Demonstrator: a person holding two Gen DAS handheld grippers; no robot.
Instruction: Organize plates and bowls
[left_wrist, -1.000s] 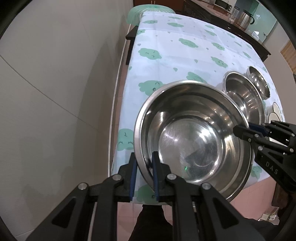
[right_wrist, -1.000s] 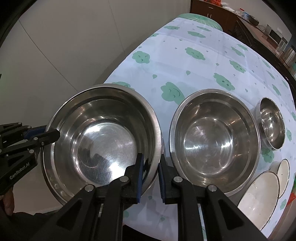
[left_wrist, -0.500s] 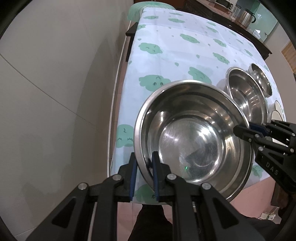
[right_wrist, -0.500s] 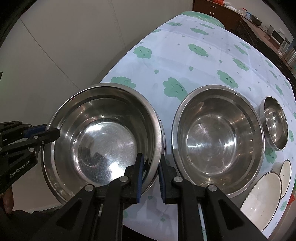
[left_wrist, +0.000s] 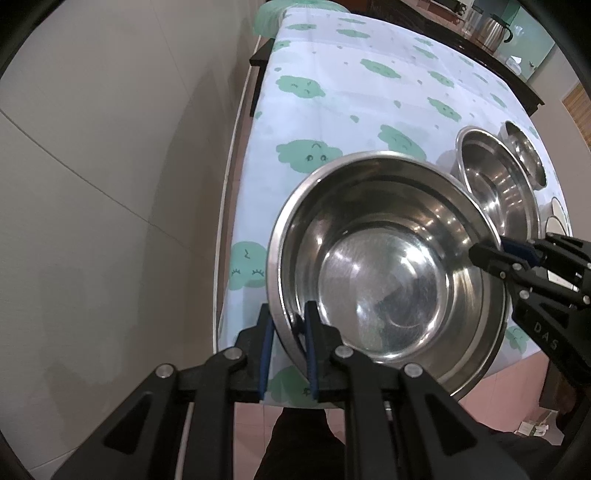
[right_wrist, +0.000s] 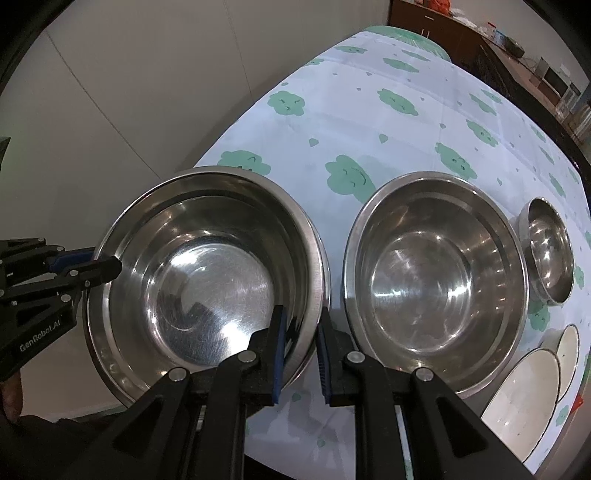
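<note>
A cloud-print tablecloth (right_wrist: 424, 122) covers the table beside a pale wall (left_wrist: 92, 166). Centre frame, the large steel bowl (right_wrist: 207, 273), shiny and scuffed, has its rim pinched by left gripper (left_wrist: 287, 332) and right gripper (right_wrist: 300, 332).

Glossy steel bowl (left_wrist: 388, 280), matt printed tablecloth (left_wrist: 354, 92)

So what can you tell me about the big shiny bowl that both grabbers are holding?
The big bowl looks like polished steel: round, deep, flat-bottomed, with a rolled rim, and empty. It sits upright at the near corner of the table, beside a second steel bowl. The left gripper pinches its rim on one side, the right gripper on the opposite side, each with one finger inside and one outside.
</note>
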